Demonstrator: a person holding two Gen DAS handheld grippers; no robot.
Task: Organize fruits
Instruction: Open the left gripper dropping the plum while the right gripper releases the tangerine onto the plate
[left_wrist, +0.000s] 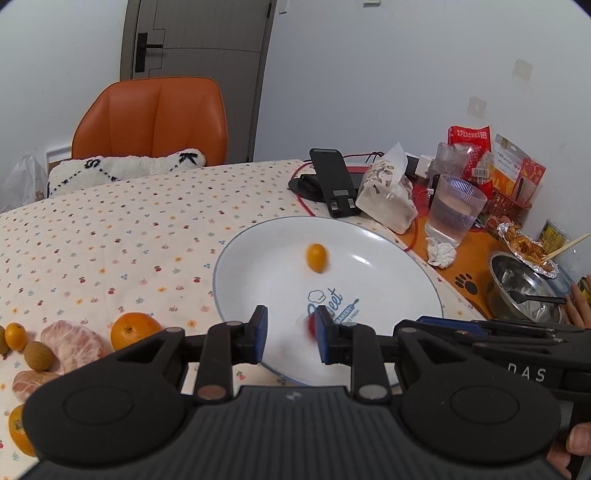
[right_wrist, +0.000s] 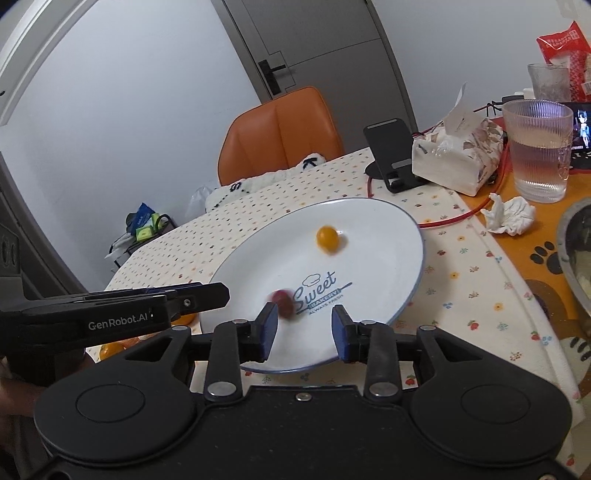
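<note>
Up close, both grippers' jaws stand spread and hold nothing: the left gripper (left_wrist: 290, 334) and right gripper (right_wrist: 303, 329) hover over the near rim of a white plate (right_wrist: 388, 236). On it lie a blurred small red fruit (right_wrist: 282, 302) and a yellow kumquat (right_wrist: 327, 239), apart. Filling the plate seems underway; next likely means reaching left for the orange (left_wrist: 133, 328) and other fruit on the tablecloth (left_wrist: 110, 229).

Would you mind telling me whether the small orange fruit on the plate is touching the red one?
Apart. The right wrist view shows bare white plate between the orange fruit and the blurred red fruit.
</note>
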